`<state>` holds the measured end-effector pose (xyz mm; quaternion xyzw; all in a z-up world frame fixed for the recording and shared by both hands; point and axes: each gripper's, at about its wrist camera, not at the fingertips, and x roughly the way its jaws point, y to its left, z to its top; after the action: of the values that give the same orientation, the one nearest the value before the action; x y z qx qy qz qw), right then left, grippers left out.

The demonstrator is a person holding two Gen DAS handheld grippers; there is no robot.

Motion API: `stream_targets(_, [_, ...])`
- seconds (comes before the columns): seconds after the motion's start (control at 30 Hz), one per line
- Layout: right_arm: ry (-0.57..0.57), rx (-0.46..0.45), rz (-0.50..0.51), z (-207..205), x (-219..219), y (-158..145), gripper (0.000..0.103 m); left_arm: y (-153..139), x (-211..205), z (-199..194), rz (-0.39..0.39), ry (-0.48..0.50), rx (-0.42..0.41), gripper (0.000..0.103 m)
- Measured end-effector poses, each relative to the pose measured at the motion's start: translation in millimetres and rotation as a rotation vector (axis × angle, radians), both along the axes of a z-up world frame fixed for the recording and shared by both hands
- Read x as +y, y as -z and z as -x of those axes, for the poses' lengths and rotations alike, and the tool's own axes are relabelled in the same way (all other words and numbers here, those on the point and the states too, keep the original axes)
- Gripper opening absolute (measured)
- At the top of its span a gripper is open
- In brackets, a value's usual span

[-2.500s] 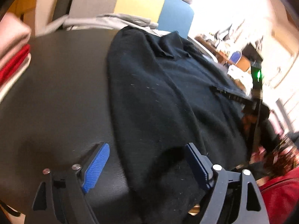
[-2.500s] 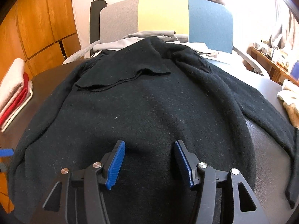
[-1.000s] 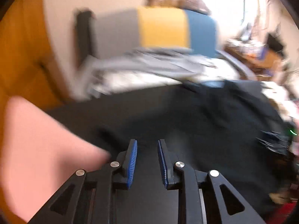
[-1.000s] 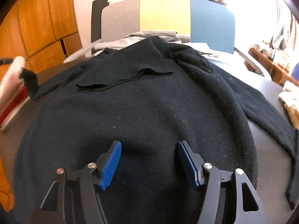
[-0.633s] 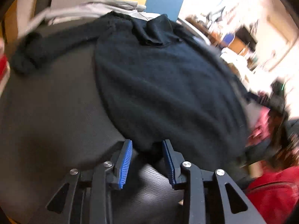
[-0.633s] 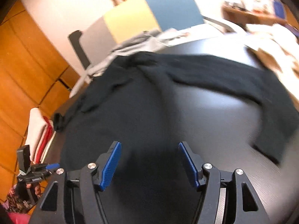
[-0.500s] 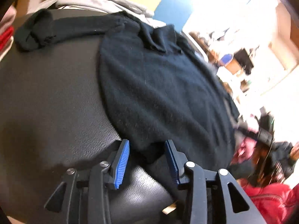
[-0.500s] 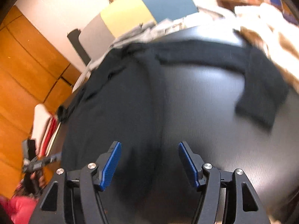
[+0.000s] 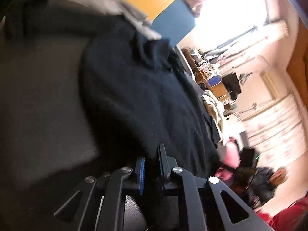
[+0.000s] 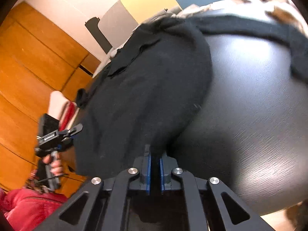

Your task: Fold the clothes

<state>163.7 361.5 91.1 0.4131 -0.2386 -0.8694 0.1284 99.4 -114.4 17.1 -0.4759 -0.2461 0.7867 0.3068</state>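
A black sweater lies spread on a dark table. My left gripper is shut on the sweater's near hem at its left corner. At the hem's right corner my right gripper is likewise shut on the cloth. One sleeve stretches out to the right across the table, the other to the far left. The right wrist view also shows the left gripper from the side, held in a hand.
A chair back in grey, yellow and blue stands behind the table with grey clothes draped on it. Folded pink and red clothes are stacked at the table's left end. A beige garment lies at the right end. Wooden cabinets stand on the left.
Both grippers came down to the sweater's near hem and shut on it, the left at one corner, the right at the other. Both views tilted.
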Motion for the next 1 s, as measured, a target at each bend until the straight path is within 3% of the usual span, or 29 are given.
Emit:
stream_targets(0.13, [0.034,0.011,-0.055,-1,14,-18,0.007,-35,-13,-14,0.150,0.022,0.017,0.004])
stream_targets(0.23, [0.060,-0.023,-0.108,2,23,-15,0.007,-28,-13,-19,0.294,0.014,-0.015,0.003])
stream_targets(0.27, [0.067,-0.052,-0.111,4,25,-8,0.007,-20,-15,-20,0.273,0.017,-0.032,0.003])
stream_targets(0.33, [0.078,-0.103,-0.094,6,26,9,0.010,-4,-22,-23,0.132,-0.019,-0.085,0.010])
stream_targets(0.37, [0.080,-0.115,-0.053,5,25,18,0.012,1,-21,-24,0.082,-0.028,-0.084,0.023])
stream_targets(0.4, [0.082,-0.111,-0.031,3,24,21,0.014,5,-21,-25,0.031,-0.037,-0.083,0.029])
stream_targets(0.43, [0.084,-0.104,-0.015,1,23,23,0.024,9,-20,-26,-0.012,-0.045,-0.081,0.032])
stream_targets(0.5, [0.076,-0.090,0.017,-1,21,25,0.041,17,-10,-26,-0.014,-0.030,-0.069,0.042])
stream_targets(0.53, [0.062,-0.084,0.034,-2,19,25,0.050,20,-4,-25,-0.023,-0.017,-0.051,0.042])
stream_targets(0.57, [0.050,-0.082,0.029,-2,16,24,0.053,22,3,-24,-0.034,-0.004,-0.034,0.042])
stream_targets(0.7, [0.024,-0.069,-0.018,-2,2,23,0.053,30,23,-17,-0.143,0.011,-0.057,0.042])
stream_targets(0.73, [0.026,-0.065,-0.019,-1,0,23,0.053,33,29,-16,-0.167,0.035,-0.080,0.042])
stream_targets(0.77, [0.029,-0.061,-0.021,-1,-2,24,0.052,34,33,-15,-0.166,0.065,-0.104,0.035])
stream_targets(0.8, [0.031,-0.057,-0.024,-1,-3,24,0.048,33,36,-13,-0.162,0.090,-0.124,0.014])
stream_targets(0.83, [0.032,-0.059,-0.036,1,-4,23,0.023,29,36,-12,-0.138,0.086,-0.125,0.003])
stream_targets(0.87, [0.032,-0.063,-0.051,4,-5,22,0.009,23,34,-11,-0.113,0.080,-0.122,0.005])
stream_targets(1.0, [0.033,-0.024,-0.068,6,-1,1,0.009,-25,3,-13,-0.013,0.020,-0.017,0.003])
